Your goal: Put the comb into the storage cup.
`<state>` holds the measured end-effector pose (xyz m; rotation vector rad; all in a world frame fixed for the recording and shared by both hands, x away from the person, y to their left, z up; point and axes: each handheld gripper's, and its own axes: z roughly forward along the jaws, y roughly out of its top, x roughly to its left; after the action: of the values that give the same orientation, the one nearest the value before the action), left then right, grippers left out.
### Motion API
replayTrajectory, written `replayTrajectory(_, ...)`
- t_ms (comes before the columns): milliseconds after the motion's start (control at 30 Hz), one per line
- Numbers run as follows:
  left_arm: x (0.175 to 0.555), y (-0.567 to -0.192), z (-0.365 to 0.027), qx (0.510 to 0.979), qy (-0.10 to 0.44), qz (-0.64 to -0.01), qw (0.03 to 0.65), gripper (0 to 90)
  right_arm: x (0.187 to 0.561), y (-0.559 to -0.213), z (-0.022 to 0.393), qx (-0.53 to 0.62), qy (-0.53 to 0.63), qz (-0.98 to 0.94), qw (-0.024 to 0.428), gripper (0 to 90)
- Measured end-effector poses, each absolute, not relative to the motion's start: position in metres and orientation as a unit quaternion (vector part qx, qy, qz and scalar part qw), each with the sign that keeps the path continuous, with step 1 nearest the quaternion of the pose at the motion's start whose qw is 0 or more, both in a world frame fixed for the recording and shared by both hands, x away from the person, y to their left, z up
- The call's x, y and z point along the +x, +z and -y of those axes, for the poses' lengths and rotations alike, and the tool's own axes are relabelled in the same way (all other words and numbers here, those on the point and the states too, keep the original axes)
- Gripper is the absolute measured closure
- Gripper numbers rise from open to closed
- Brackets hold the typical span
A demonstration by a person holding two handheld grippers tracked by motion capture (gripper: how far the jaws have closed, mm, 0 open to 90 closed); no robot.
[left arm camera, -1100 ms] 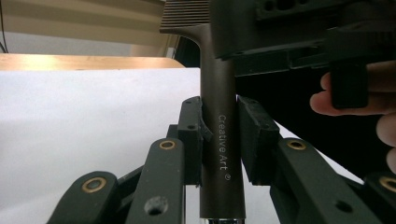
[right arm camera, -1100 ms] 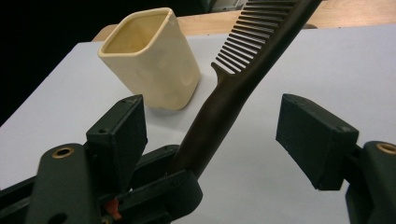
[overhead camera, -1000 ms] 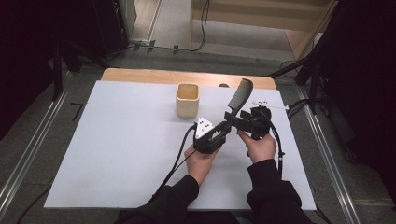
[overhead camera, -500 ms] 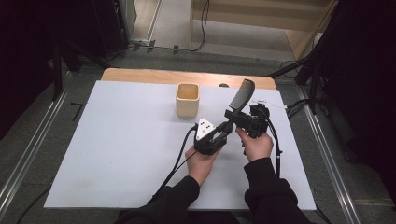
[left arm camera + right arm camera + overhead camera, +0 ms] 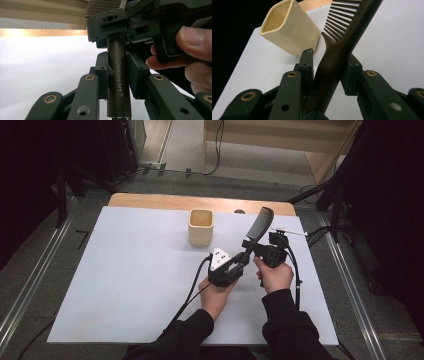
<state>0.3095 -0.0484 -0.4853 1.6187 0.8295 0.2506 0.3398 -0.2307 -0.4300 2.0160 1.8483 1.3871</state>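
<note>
A dark brown comb (image 5: 260, 225) stands tilted above the white sheet, teeth up and to the right. My left gripper (image 5: 239, 264) is shut on the lower end of its handle (image 5: 118, 82), which reads "Creative Art", and both pads press on it. My right gripper (image 5: 252, 245) sits just above the left one. Its jaws have just been closing, and they now clamp the comb's handle (image 5: 329, 67) below the teeth (image 5: 342, 25). The right gripper's body (image 5: 120, 27) looms close in the left gripper view. A cream square cup (image 5: 201, 226) stands upright, to the left of the comb.
A white sheet (image 5: 125, 270) covers the wooden table (image 5: 150, 200). A thin white stick (image 5: 289, 231) lies by the sheet's right edge, behind the right gripper. Black cables trail from both grippers toward the person. Metal rails run along the floor on both sides.
Both hands and the comb stay where they were. The right gripper's jaws have drawn in around the comb's handle.
</note>
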Motion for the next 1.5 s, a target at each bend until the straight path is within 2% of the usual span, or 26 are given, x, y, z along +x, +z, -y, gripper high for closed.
replayTrajectory(700, 0.311, -0.487, 0.046, 0.705, 0.09, -0.362, 0.603, 71.7, 0.338, -0.427, 0.227, 0.653, 0.448, -0.61, 0.034, 69.7)
replayTrajectory(1200, 0.316, -0.48, 0.034, 0.716, 0.054, -0.37, 0.59, 58.7, 0.339, -0.43, 0.229, 0.651, 0.443, -0.614, 0.051, 70.0)
replayTrajectory(1500, 0.319, -0.474, 0.023, 0.728, -0.003, -0.371, 0.576, 50.8, 0.34, -0.432, 0.232, 0.65, 0.437, -0.619, 0.064, 70.0)
